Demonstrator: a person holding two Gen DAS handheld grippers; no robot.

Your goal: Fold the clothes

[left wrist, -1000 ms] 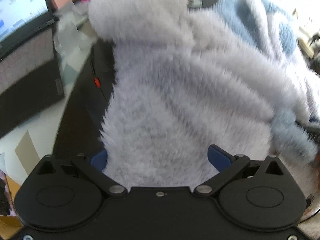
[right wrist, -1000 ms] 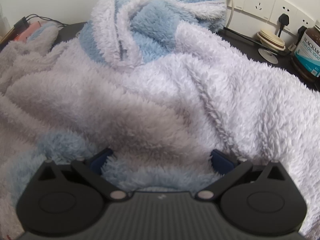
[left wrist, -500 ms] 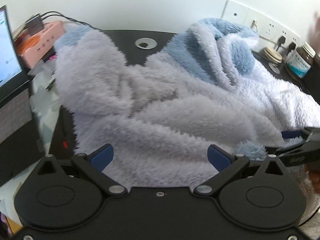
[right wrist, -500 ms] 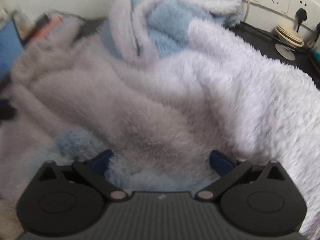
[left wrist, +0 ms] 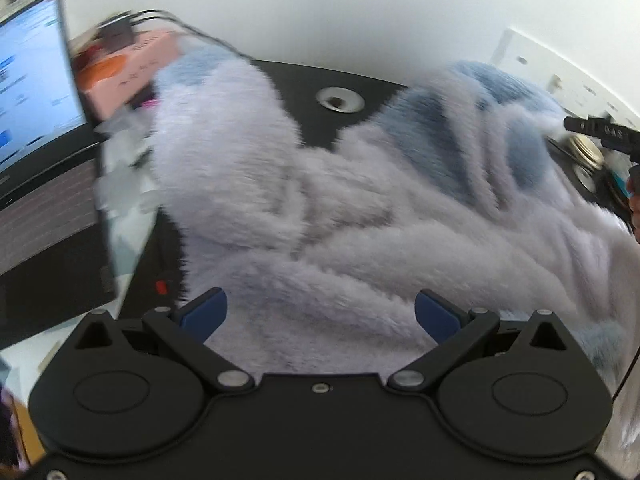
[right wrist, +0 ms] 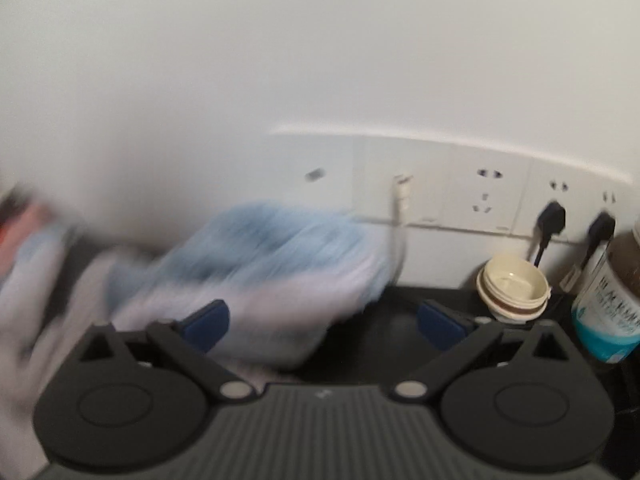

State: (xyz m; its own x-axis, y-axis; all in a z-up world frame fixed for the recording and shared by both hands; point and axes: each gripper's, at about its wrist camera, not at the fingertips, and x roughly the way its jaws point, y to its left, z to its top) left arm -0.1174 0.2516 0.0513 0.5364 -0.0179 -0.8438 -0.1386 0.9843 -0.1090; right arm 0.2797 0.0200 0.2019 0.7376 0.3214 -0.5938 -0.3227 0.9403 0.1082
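Observation:
A fluffy pale lilac and light blue fleece garment (left wrist: 360, 216) lies crumpled on a black table (left wrist: 312, 92). My left gripper (left wrist: 320, 312) hovers over its near edge, open, with fleece below the blue fingertips and nothing clamped. In the right wrist view the garment (right wrist: 248, 264) is a motion-blurred heap at the left. My right gripper (right wrist: 324, 322) is open, raised above the table near the wall, holding nothing. The other gripper's black tip (left wrist: 600, 132) shows at the far right of the left wrist view.
A laptop (left wrist: 36, 128) stands open at the left, with a pink box (left wrist: 124, 68) and cables behind it. Wall sockets (right wrist: 484, 196) with black plugs, stacked cream lids (right wrist: 512, 284) and a brown supplement jar (right wrist: 612, 300) sit at the back right.
My right gripper has lifted off the fleece and swung up toward the wall and sockets. My left gripper has pulled back slightly; the garment now lies lower and more spread.

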